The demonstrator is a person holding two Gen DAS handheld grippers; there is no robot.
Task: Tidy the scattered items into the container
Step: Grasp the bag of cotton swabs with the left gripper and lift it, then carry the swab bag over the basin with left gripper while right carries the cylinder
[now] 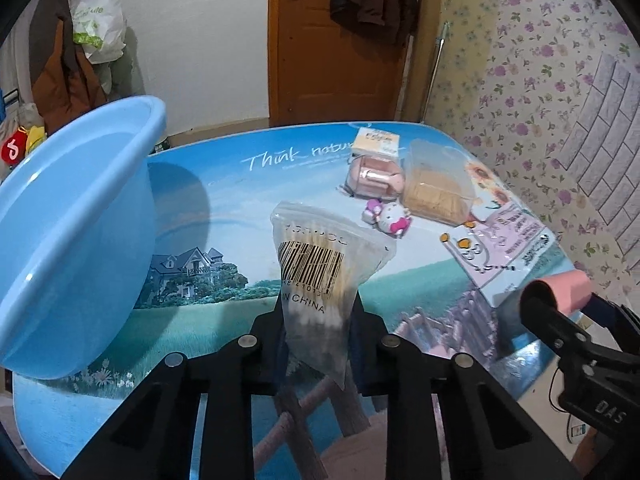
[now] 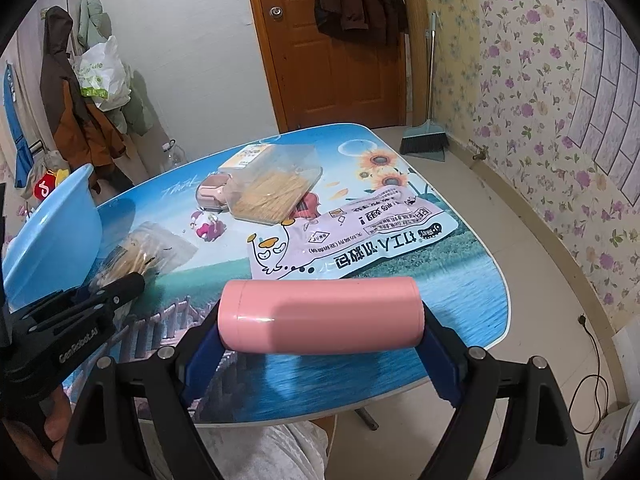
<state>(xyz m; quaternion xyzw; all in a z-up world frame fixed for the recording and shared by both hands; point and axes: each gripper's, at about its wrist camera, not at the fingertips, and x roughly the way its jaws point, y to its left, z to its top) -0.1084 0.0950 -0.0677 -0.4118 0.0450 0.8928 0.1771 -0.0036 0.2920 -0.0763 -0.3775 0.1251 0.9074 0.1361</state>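
My left gripper [image 1: 316,312] is shut on a clear bag of cotton swabs [image 1: 320,264] with a barcode, held above the table. The blue plastic basin [image 1: 76,216] stands at the left, close to the gripper; it also shows in the right wrist view [image 2: 52,236]. My right gripper [image 2: 320,328] is shut on a pink cylinder [image 2: 320,316], held sideways by its ends above the table's front edge. The cylinder's end shows in the left wrist view [image 1: 568,292]. The bag of swabs shows in the right wrist view [image 2: 148,252].
On the printed table [image 1: 224,208] lie a Hello Kitty toy [image 1: 390,218], a pink case [image 1: 372,180], a small box [image 1: 376,142], a clear box of toothpicks [image 1: 438,188] and a flat pink packet [image 2: 352,236]. A broom [image 2: 426,140] leans on the right wall.
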